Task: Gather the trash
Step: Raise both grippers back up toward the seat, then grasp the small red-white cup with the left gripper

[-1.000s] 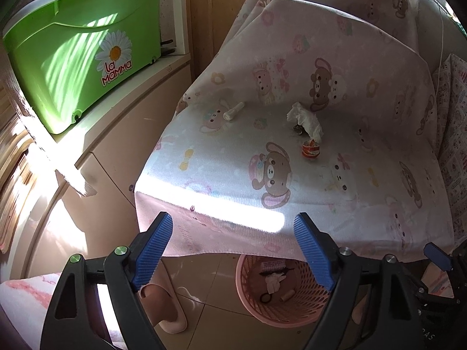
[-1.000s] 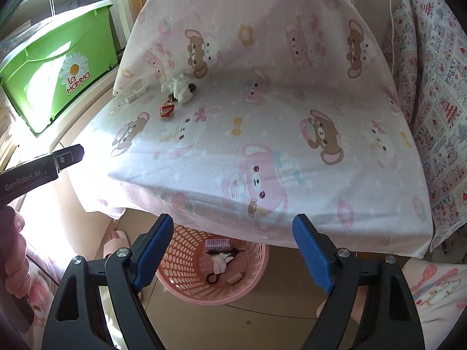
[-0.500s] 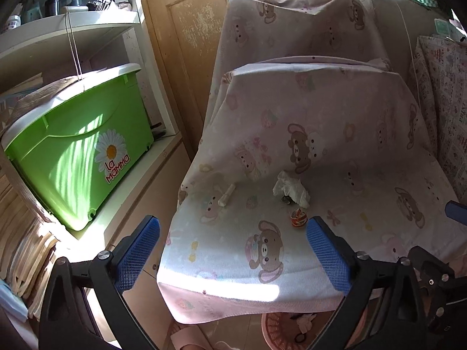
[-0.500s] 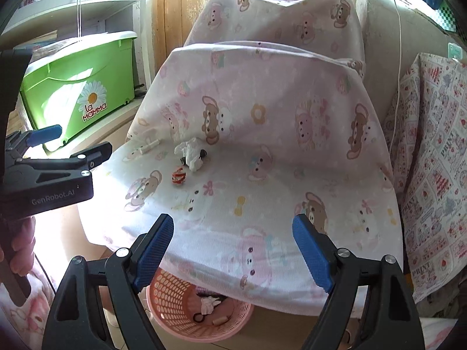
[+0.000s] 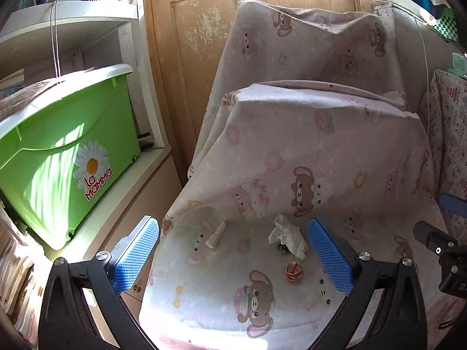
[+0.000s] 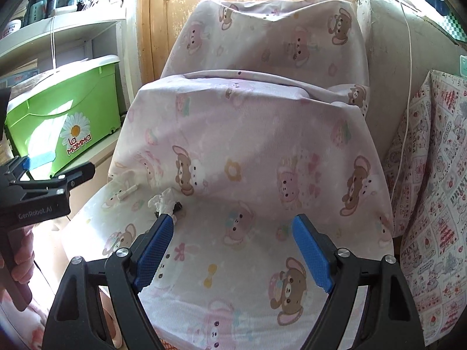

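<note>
A pale pink cloth with a bear print [image 5: 335, 157] covers a chair, and the trash lies on its seat. To the left, a bright green plastic box with a daisy label [image 5: 64, 151] stands on a shelf. The left gripper [image 5: 233, 259] hangs over the seat with its blue pads wide apart and holds nothing; a crumpled white tissue [image 5: 287, 237], a small white paper roll [image 5: 216, 234] and a small red round wrapper [image 5: 293, 271] lie between its pads, further away. The right gripper [image 6: 233, 250] is also wide open and empty; the tissue [image 6: 163, 201] lies just beyond its left pad.
</note>
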A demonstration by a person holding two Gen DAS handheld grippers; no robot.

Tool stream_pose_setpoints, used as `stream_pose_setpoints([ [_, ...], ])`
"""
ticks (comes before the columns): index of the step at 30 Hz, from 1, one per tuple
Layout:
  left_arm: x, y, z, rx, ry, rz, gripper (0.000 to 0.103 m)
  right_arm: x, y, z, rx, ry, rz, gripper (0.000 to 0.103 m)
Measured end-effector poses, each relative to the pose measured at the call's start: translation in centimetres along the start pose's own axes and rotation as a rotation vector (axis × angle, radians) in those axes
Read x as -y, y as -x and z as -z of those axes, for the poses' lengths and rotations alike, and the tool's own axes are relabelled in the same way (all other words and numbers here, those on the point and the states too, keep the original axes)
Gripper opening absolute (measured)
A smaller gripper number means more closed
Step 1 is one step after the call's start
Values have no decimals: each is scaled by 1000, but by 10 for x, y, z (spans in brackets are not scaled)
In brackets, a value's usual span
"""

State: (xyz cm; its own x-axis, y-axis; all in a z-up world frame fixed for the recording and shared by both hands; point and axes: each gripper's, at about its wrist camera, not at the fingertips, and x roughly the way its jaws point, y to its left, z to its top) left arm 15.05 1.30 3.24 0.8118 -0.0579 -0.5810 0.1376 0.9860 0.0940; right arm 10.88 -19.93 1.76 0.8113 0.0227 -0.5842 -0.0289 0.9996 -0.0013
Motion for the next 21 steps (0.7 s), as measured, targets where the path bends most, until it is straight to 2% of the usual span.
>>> stream_pose_setpoints([
  [1, 3, -7, 6, -17, -13, 9, 95, 3, -5, 2, -3, -11, 0, 85],
  [2, 7, -15, 12, -43, -38, 16, 82, 7, -10, 4, -10, -24, 0, 85],
  [3, 11, -22, 16, -71, -64, 20, 75, 10, -16, 7, -20, -38, -1, 85],
  [4, 16, -30, 21, -103, -90, 27, 60, 13, -21, 11, -33, -53, 0, 85],
  [5, 20, -35, 24, -120, -98, 38, 52, 16, -27, 12, -48, -65, 0, 85],
  [9, 26, -49, 34, -190, -70, 109, 50, 30, -40, 7, -61, -103, 11, 85],
  [15, 29, -78, 45, -326, 5, 236, 48, 42, -54, 3, -88, -175, -24, 85],
  [18, 30, -89, 52, -378, 49, 271, 48, 42, -55, 2, -84, -168, -15, 85],
  [21, 36, -95, 55, -390, 45, 280, 47, 43, -55, 2, -85, -162, -7, 85],
])
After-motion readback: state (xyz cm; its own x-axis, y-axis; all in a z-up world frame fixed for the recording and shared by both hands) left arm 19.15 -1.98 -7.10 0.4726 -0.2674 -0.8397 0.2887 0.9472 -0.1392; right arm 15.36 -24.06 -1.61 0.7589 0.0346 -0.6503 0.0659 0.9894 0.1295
